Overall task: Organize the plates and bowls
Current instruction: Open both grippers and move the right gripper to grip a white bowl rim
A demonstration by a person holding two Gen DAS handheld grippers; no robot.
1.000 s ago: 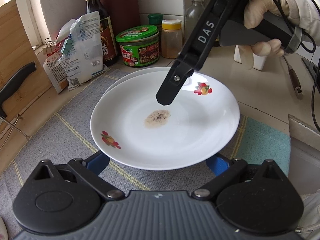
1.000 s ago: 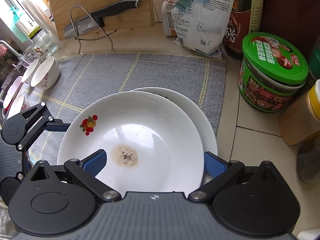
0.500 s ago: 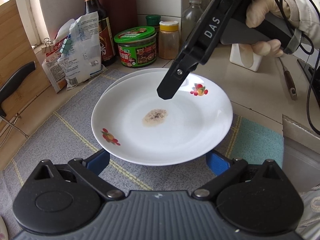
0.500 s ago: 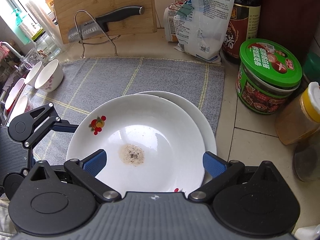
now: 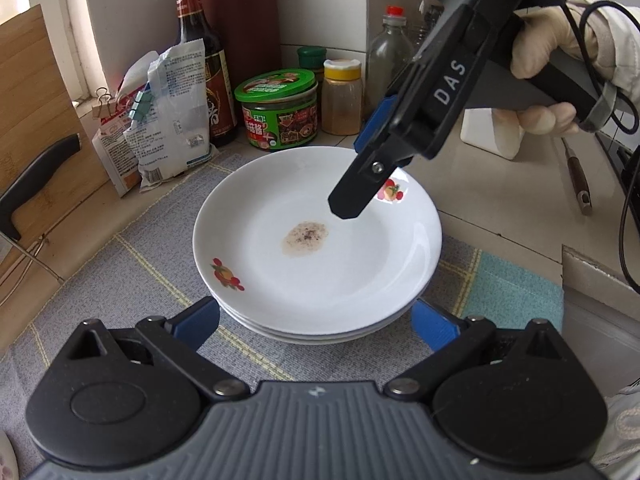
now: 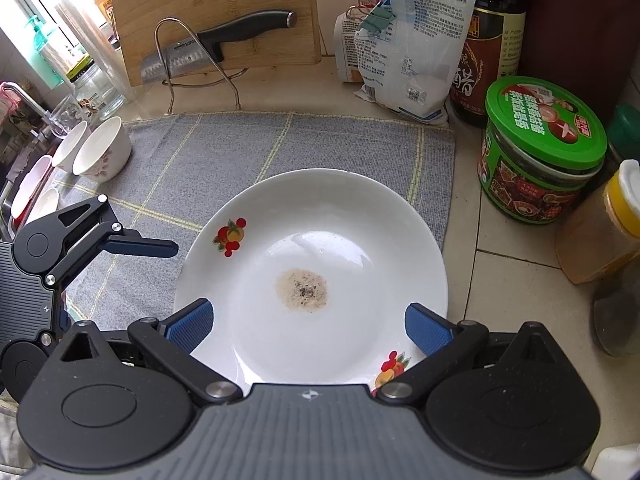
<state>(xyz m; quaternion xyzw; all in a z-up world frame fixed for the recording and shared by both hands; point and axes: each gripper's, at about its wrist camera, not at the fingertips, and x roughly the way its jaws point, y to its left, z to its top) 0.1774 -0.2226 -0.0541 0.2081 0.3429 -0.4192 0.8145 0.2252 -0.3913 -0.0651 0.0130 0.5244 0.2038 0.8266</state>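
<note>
— Where are the plates sitting right now?

— They are lying in a stack (image 5: pixel 320 334) on the grey cloth (image 5: pixel 132 280), toward its right end, near the jar with the green lid (image 5: pixel 280 112). The top plate (image 5: pixel 340 264) is facing up and carrying a small brownish stain (image 5: pixel 306 238) in its middle, with a fruit print on each of two opposite rims.

— And what is the left gripper (image 5: pixel 316 322) doing?

— It is pointing down at the near edge of the stack. Its jaws have just been opening and are standing wide. The near rim of the stack is lying between the blue pads (image 5: pixel 196 320), but they are not pressing on it.

— Is the right gripper (image 6: pixel 308 328) holding anything?

— No. It is hanging over the far side of the top plate, angled steeply down, with its jaws spread wide and nothing clamped between them. A gloved hand (image 5: pixel 548 60) is gripping its handle.

— Are the bowls (image 6: pixel 102 150) sitting with the plates?

— No, they are sitting well apart from them, at the cloth's other end. Two are standing side by side on its corner; the white dishes beyond them are getting cut off by the picture's edge, so I cannot tell what those are.

— Anything else lying close by?

— A knife (image 6: pixel 224 40) is resting on a wire stand against a wooden board (image 6: pixel 208 0), past the cloth's far edge.
</note>
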